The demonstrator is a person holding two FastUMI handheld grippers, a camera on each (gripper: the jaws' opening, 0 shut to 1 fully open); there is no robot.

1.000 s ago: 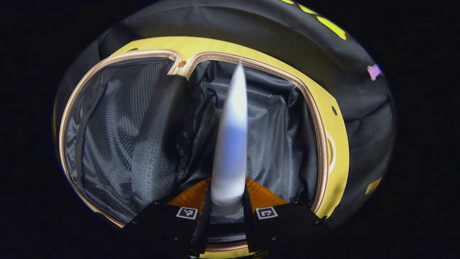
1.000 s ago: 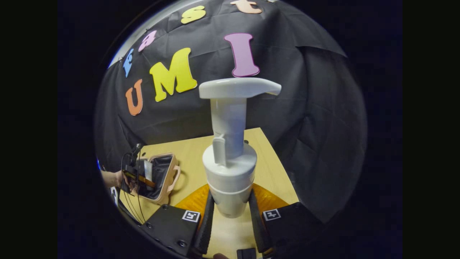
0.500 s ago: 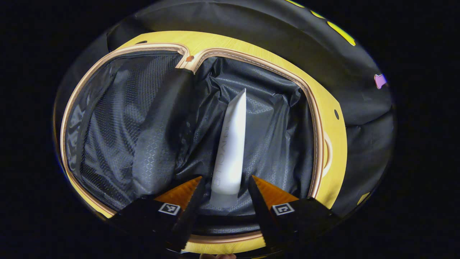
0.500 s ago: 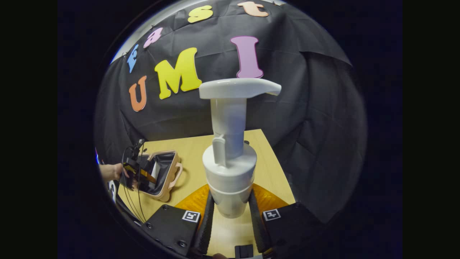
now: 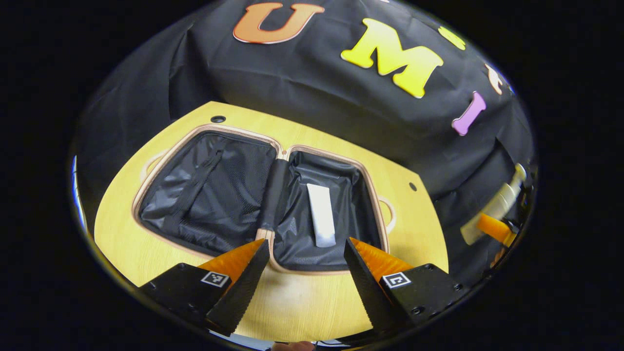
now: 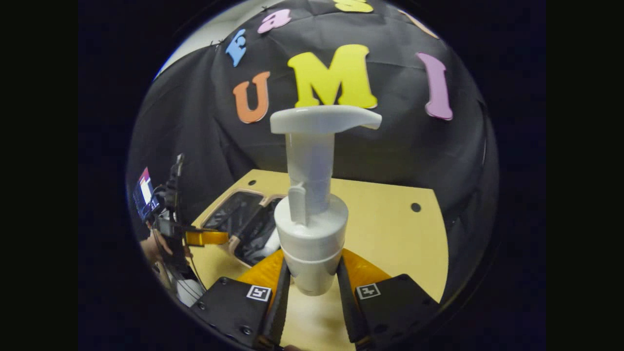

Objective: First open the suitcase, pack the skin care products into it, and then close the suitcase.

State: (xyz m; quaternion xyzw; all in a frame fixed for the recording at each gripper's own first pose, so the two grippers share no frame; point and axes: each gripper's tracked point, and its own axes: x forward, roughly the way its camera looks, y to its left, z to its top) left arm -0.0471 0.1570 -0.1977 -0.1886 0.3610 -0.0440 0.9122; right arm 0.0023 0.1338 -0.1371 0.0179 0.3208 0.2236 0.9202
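Observation:
The suitcase [image 5: 219, 195] lies open flat on the wooden table [image 5: 122, 234], both halves lined in black. A white tube [image 5: 321, 214] rests in its right half. My left gripper [image 5: 306, 241] hovers open above the case's near edge, with nothing between its fingers. My right gripper [image 6: 312, 261] is shut on the body of a white pump bottle [image 6: 312, 219], held upright above the table [image 6: 390, 229]. In the right gripper view, the open suitcase [image 6: 243, 224] sits at lower left, with the left gripper [image 6: 204, 237] and a hand [image 6: 151, 248] beside it. In the left gripper view, the pump bottle [image 5: 497, 207] shows far right.
Black cloth walls close in the table on the far and right sides. Small round holes [image 5: 218, 119] mark the tabletop. A lit screen [image 6: 145, 192] and cables stand off the table's left edge. Bare wood [image 6: 404, 243] lies right of the case.
My left gripper opened and let the tube drop into the case's right half, then pulled up and back. My right gripper swung left toward the suitcase, still holding the pump bottle.

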